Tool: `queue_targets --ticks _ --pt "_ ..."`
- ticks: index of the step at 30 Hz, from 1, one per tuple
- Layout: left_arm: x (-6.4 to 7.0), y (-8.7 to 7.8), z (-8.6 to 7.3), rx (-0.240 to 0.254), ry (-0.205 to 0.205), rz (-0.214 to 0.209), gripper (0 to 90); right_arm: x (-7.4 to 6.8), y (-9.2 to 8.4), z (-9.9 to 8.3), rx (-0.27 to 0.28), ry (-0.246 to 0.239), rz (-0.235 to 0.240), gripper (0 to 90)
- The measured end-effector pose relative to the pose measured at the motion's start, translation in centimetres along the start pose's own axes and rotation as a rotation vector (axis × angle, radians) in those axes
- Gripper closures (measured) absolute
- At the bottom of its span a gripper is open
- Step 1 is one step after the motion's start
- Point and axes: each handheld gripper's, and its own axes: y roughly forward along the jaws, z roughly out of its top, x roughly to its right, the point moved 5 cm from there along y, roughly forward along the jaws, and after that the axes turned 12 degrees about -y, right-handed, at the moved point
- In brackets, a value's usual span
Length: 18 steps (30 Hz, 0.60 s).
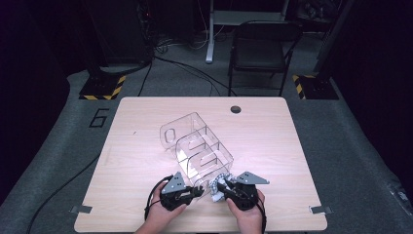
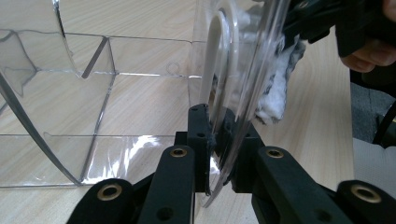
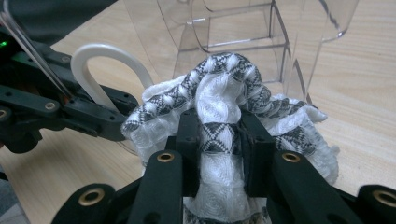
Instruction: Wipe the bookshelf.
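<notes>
A clear plastic divided container (image 1: 197,146) lies on its side in the middle of the wooden table (image 1: 141,122). My left gripper (image 1: 196,192) is at its near end, and in the left gripper view its jaws (image 2: 215,140) are shut on the container's clear wall (image 2: 243,70). Just to the right, my right gripper (image 1: 220,188) is shut on a white cloth with a black triangle pattern (image 1: 216,196). In the right gripper view the cloth (image 3: 219,93) bunches over the jaws (image 3: 219,137), right in front of the container's open end (image 3: 243,42). The cloth (image 2: 275,93) hangs beside the wall.
A round cable hole (image 1: 235,108) sits near the table's far edge. Beyond the table stand a folding chair (image 1: 263,48) and stand bases with yellow-black tape (image 1: 102,87). Tape tabs mark the near table corners (image 1: 80,209). Both hands are at the near table edge.
</notes>
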Motion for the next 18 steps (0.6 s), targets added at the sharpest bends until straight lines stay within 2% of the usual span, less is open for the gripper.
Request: queue_targets --ticks 2,5,6,7,9,13,14,16,18 --pt "0.0 0.0 0.0 0.0 0.0 0.001 81.7 0.2 -0.4 0.3 -0.003 0.002 -0.001 72.8" --pt "-0.1 -0.1 0.0 -0.01 0.009 -0.006 81.6 0.5 -2.2 2.3 0.078 0.018 -0.01 72.8" --pt "-0.1 -0.1 0.0 -0.001 -0.003 -0.006 81.5 0.6 -2.8 2.8 0.101 0.009 -0.017 72.7" --pt "-0.2 -0.1 0.0 -0.012 -0.002 -0.019 81.1 0.7 -3.7 3.8 0.137 0.006 -0.031 72.8" --pt "0.0 -0.1 -0.1 -0.013 -0.017 -0.031 80.7 0.9 -4.1 4.4 0.168 -0.019 -0.049 72.8" --pt "0.0 0.0 0.0 -0.004 -0.014 -0.024 80.8 0.9 -2.7 3.0 0.109 0.0 -0.036 72.7" --pt "0.0 0.0 0.0 -0.006 -0.009 -0.024 80.8 0.9 -2.2 2.4 0.086 0.0 -0.036 72.6" --pt "0.0 0.0 0.0 -0.006 -0.007 -0.024 80.8 1.0 -0.8 0.7 0.002 0.008 -0.024 72.6" --pt "0.0 0.0 0.0 -0.008 -0.004 -0.025 80.8 1.2 0.0 -0.4 -0.041 0.016 -0.009 72.6"
